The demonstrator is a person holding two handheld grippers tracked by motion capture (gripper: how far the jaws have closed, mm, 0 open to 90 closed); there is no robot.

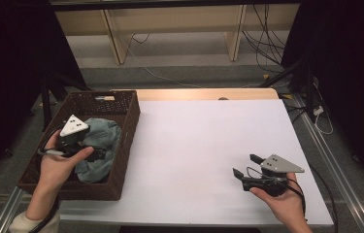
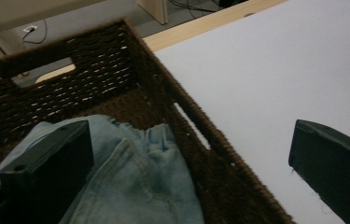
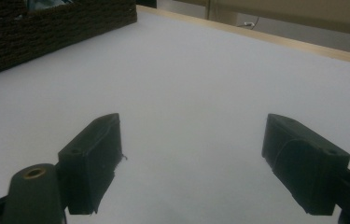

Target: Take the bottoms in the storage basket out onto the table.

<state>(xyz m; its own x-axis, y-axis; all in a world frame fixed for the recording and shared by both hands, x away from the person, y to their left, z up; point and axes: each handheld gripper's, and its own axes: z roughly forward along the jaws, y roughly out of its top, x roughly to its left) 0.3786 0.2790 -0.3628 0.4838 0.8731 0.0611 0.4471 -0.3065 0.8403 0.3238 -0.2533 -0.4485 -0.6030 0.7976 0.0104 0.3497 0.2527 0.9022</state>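
Black left claw (image 2: 186, 177) hangs wide apart over soft, floppy jeans (image 2: 140, 182) in the basket (image 2: 116, 60); pinch a thick fold. Right claw (image 3: 200, 163) is apart too.

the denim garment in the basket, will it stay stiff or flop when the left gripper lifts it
The denim garment lies crumpled and folded in the basket, so it will probably droop from the left gripper. Bunched folds suggest it may unfurl and drag on the rim. It looks soft, unlikely to slip.
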